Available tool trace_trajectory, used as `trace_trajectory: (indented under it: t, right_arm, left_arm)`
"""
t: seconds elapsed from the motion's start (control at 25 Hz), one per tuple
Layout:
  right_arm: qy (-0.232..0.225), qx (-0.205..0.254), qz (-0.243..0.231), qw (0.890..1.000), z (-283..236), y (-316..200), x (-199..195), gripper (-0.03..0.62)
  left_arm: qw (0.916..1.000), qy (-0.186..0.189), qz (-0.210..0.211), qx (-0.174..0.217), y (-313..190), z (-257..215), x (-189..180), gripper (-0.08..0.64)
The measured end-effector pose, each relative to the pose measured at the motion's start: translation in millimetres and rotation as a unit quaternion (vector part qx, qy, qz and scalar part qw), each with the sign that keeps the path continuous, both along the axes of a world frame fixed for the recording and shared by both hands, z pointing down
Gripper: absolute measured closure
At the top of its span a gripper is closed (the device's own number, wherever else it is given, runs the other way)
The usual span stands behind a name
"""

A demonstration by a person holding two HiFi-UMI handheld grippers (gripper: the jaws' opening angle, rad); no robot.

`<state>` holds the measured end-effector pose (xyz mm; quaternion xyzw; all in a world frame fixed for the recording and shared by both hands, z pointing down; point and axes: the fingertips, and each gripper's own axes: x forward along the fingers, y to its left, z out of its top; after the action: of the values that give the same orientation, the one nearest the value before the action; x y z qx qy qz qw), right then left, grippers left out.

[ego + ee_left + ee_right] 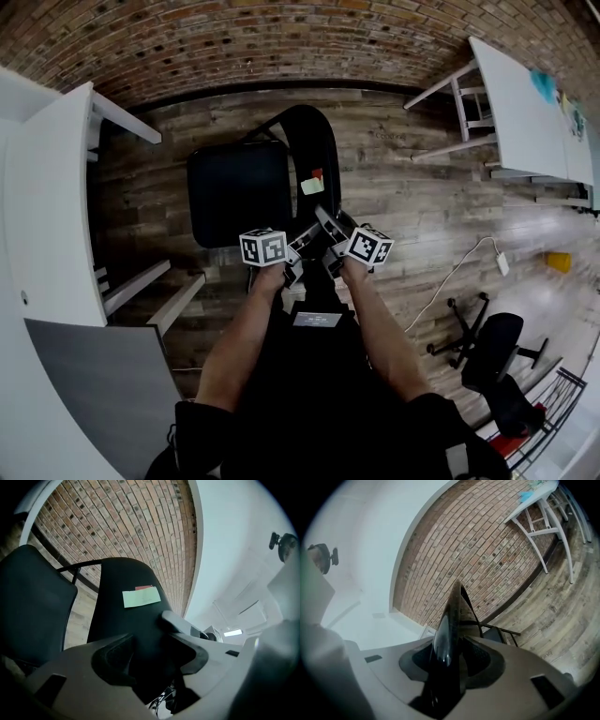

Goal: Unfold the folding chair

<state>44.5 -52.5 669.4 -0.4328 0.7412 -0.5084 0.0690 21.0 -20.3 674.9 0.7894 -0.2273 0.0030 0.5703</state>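
A black folding chair stands on the wooden floor with its seat [239, 192] laid flat and its backrest [314, 141] upright. A green and red label [312, 185] is stuck on the backrest. My left gripper [298, 251] and right gripper [330, 234] meet at the backrest's near edge. In the left gripper view the backrest [126, 578], its label [140, 597] and the seat [33, 602] fill the frame, and the left gripper [145, 634] is shut on the backrest. In the right gripper view the backrest [454, 616] shows edge-on, and the right gripper [450, 656] is shut on it.
A white table [47, 206] stands close on the left and another white table [525, 103] at the upper right. A brick wall [281, 37] runs behind the chair. A black office chair [487, 352] and a white cable [459, 267] are on the floor to the right.
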Motion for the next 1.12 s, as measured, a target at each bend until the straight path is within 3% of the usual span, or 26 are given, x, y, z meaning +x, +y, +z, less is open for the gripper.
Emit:
trace_trajectory:
  t: [0.16, 0.4, 0.64, 0.88, 1.12]
  right_arm:
    - [0.039, -0.038, -0.029, 0.998, -3.4, 6.6, 2.2, 0.453]
    - [0.074, -0.086, -0.039, 0.993, -20.6, 26.4, 26.2, 0.453]
    - [0.112, -0.091, -0.068, 0.987, -27.1, 33.9, 40.4, 0.459]
    - [0.057, -0.072, -0.086, 0.992, -47.0, 46.7, 43.0, 0.460]
    - [-0.026, -0.081, -0.093, 0.992, -42.7, 99.6, 59.5, 0.460]
  left_arm:
    - [0.9997, 0.004, 0.024, 0.006, 5.2, -9.6, -1.4, 0.316]
    - [0.9991, 0.034, 0.023, 0.009, 6.4, -28.0, -3.9, 0.316]
    - [0.9980, 0.059, -0.001, 0.023, 7.5, -48.5, -0.6, 0.316]
    - [0.9974, 0.046, -0.032, 0.047, 22.5, -71.6, -1.0, 0.316]
    - [0.9966, 0.028, -0.066, 0.041, 71.7, -69.6, 7.8, 0.318]
